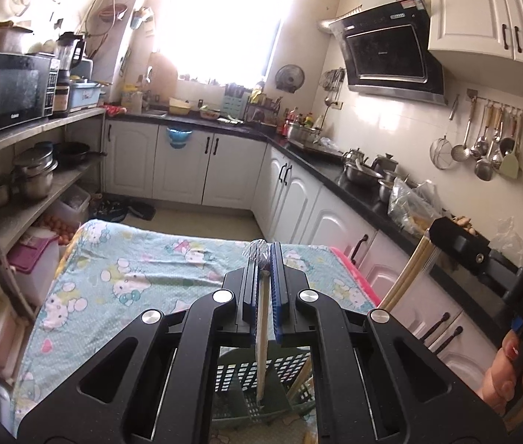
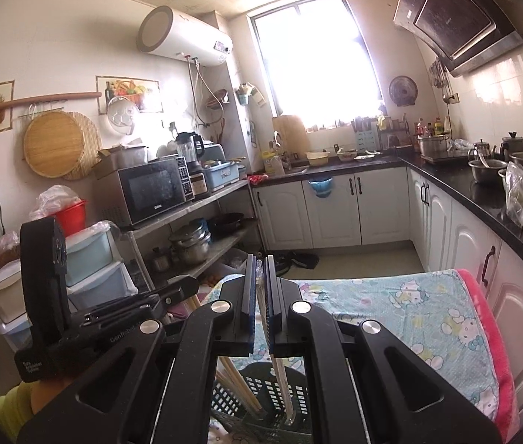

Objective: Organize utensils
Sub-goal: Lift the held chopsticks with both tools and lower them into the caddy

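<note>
A: Okay, quick pass. Utensil holder (image 1: 261, 388), dark green slotted plastic, sits on the near end of the table with the cartoon-cat cloth (image 1: 132, 270), right under both grippers.

B: Left gripper (image 1: 264, 255)?

A: Jaws clenched on a pale stick-handled utensil (image 1: 262, 318). A clear ridged plastic bit pokes out above the fingertips; the handle hangs down into one compartment of the holder. Can't tell what sort of utensil it is.

B: Right gripper (image 2: 260, 262)?

A: Also clamped, on a wrapped pair of chopsticks (image 2: 280, 373) in a clear sleeve, lower end down inside the holder (image 2: 261, 392). Another pair of bare wooden chopsticks (image 2: 241, 388) leans in the compartment just beside it, untouched.

B: Step in hand?

A: My read: dropping both items into their slots. To do it well, keep each stick near vertical, make sure the tip is below the divider wall, then release; let go too high and it may tip over the rim or into the neighbour's compartment.

B: Pose?

A: Both grippers point forward and roughly level over the holder, side by side, close together. The right hand (image 1: 509, 373) shows on its grip, red nails. Kitchen counter (image 2: 483, 192) runs along the right, well apart.
</note>
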Tool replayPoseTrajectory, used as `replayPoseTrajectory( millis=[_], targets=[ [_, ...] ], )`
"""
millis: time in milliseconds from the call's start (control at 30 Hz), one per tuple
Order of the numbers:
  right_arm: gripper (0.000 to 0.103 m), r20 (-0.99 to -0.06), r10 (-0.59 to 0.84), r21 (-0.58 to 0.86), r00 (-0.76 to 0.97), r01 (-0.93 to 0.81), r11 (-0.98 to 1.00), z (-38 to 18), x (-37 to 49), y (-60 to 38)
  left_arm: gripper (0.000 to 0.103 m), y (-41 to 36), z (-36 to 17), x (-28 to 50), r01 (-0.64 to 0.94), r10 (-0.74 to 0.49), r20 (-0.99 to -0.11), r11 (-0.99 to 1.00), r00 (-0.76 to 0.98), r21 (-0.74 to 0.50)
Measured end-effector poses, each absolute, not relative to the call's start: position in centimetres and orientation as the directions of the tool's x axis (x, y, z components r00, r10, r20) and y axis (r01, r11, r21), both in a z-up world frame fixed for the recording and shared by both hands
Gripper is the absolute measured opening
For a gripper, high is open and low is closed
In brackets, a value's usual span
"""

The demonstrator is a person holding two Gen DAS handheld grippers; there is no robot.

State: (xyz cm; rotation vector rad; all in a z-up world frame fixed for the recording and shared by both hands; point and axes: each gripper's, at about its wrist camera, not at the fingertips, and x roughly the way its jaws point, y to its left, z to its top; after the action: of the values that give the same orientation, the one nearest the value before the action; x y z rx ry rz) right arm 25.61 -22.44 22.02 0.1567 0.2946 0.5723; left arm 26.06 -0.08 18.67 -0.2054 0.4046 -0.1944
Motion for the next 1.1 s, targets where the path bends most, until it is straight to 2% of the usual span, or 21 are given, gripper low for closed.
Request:
replayPoseTrajectory(
  millis=[733,1100],
  targets=[
    [0.005,-0.353,0.545,0.249,0.761,-0.485,0.838,15.7,29.0,-20.5,0.003,-0.4,11.7,27.7,0.153,-0.262,-0.451,0.952,0.853,-0.265],
    [0.005,-0.401,0.532,0.248,0.746,-0.471,0.847,13.4,30.1,-19.0,0.003,0.0,10.4,27.6,0.144,-0.25,-0.464,0.957,0.85,-0.252]
  ],
)
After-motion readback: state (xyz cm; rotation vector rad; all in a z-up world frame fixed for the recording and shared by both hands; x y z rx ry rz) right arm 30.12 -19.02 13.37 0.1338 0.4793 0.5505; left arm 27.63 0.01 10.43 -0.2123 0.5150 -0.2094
